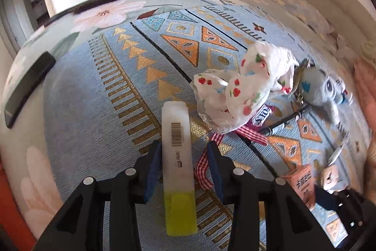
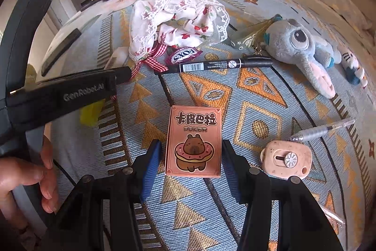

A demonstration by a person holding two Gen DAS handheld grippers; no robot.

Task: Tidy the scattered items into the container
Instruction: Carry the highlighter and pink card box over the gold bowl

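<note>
Plastic highlighter (image 1: pixel 179 168): light, stiff, smooth | lies between left gripper (image 1: pixel 184 157) pads, open, gap each side | card box (image 2: pixel 193 140) between open right gripper (image 2: pixel 191 157) pads | grip both across flat sides

Black claw (image 2: pixel 191 154), blue pads (image 2: pixel 150 171), silver screws

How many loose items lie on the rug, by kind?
Writing tools: 3, highlighter, black marker, clear pen
Plush toys: 2
Card box: 1
Floral cloth: 1
Candy: 1
Pink cutter: 1
Total: 9
</note>
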